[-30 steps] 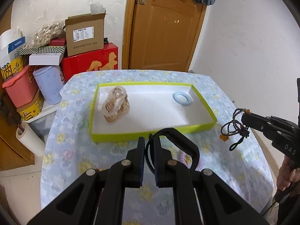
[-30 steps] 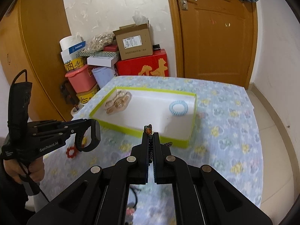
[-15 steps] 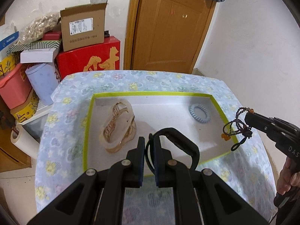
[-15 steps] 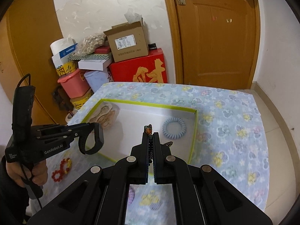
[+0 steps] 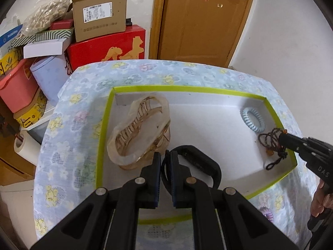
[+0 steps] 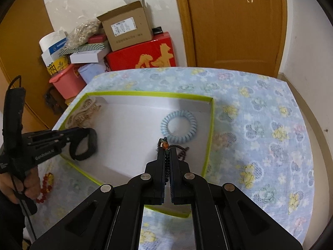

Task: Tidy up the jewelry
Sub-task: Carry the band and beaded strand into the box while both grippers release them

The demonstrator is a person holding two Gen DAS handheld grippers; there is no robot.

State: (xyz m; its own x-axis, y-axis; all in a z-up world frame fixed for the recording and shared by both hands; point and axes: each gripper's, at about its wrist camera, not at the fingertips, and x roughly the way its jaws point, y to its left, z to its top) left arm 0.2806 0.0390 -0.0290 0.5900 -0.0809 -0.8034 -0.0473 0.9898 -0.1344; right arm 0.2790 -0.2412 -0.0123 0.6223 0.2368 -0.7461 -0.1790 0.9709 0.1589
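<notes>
A white tray with a lime-green rim point(image 5: 187, 88) point(image 6: 145, 93) lies on the flowered cloth. In it are a beige translucent claw clip point(image 5: 141, 131) point(image 6: 85, 112) on the left and a pale blue spiral hair tie point(image 5: 252, 118) point(image 6: 179, 126) on the right. My left gripper point(image 5: 165, 156) point(image 6: 82, 134) is shut on a black band point(image 5: 199, 162) point(image 6: 87, 145), held over the tray's near left part beside the clip. My right gripper point(image 6: 165, 150) point(image 5: 283, 136) is shut on a dark beaded bracelet point(image 6: 183, 152) point(image 5: 270, 141) with an orange bead. The bracelet dangles over the tray's near right corner, just in front of the blue tie.
A red bead bracelet point(image 6: 44, 187) and a purple spiral tie point(image 5: 266, 212) lie on the cloth outside the tray. Stacked boxes point(image 5: 100, 10), a pink tub point(image 5: 18, 87) and a paper roll point(image 5: 22, 148) crowd the far left. A wooden door point(image 5: 204, 20) stands behind the table.
Both grippers moved forward and down, from in front of the tray to over its floor. The beaded bracelet now hangs inside the tray's right end, and the black band sits next to the claw clip.
</notes>
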